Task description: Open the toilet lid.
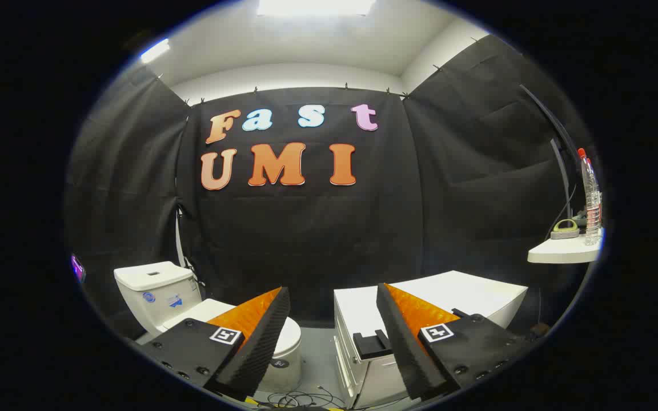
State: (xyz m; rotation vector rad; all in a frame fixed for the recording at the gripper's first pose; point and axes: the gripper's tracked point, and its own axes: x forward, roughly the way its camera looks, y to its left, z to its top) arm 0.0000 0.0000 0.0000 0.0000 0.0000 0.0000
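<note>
Two white fixtures stand on the grey floor [317, 365] against the black cloth wall. Larger in view is a white box-shaped cabinet [477, 297] with a flat top and a black handle on its front, standing just to the right of the white ceramic toilet [157, 294]. That toilet, the landmark, has its tank backed to the wall, presumably so the bowl faces into the booth; its long axis runs from the tank toward the camera and slightly rightward. The white oval toilet lid [292, 337] lies flat and closed on the bowl, hinge at the tank, free front edge nearest the viewer. The hand-held gripper [332, 342] hangs above and in front of the toilet, fingers spread wide, holding nothing, likely kept apart and high for an approach to the front edge. Far right of the toilet, a small white shelf [557, 254] carries a clear plastic bottle [590, 200]. Thin black cables [300, 398] lie on the floor before the toilet.
</note>
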